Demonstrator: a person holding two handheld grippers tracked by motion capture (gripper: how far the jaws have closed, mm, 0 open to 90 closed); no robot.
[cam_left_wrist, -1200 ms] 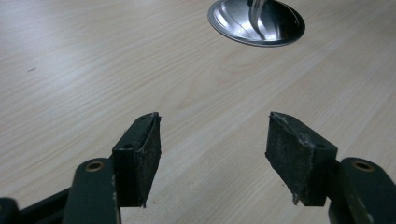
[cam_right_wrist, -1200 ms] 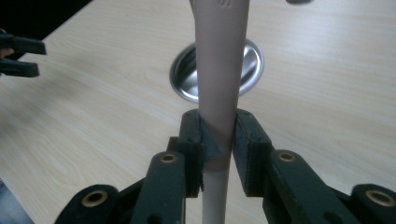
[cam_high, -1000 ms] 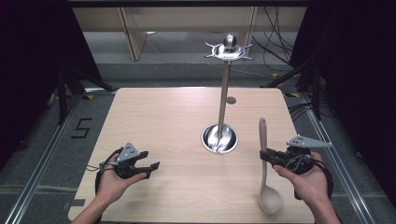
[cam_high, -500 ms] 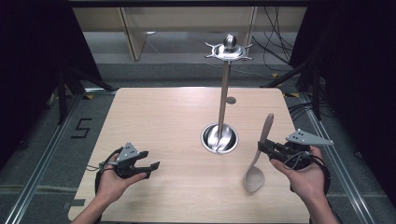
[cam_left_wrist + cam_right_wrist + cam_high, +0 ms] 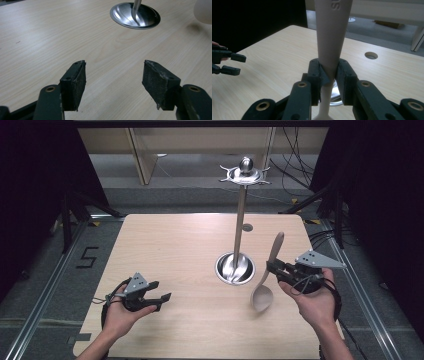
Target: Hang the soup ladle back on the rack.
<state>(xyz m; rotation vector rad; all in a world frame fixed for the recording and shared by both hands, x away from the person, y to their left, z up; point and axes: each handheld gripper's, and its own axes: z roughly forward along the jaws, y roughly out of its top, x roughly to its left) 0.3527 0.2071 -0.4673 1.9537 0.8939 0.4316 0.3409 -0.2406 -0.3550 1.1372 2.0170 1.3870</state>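
A pale beige spoon (image 5: 266, 276) with a long tapering handle and an oval bowl hangs above the wooden surface (image 5: 185, 250), tilted with its bowl low and its handle slanting up and away, just right of the steel stand (image 5: 236, 265) and its round dished base. The right claw (image 5: 273, 268) pinches the spoon's handle at its narrow part, both pads pressed flat against it; raised lettering marks the broad end of the handle in the right gripper view. The left claw (image 5: 161, 299) is spread wide and holds nothing, low over the surface's near left part.
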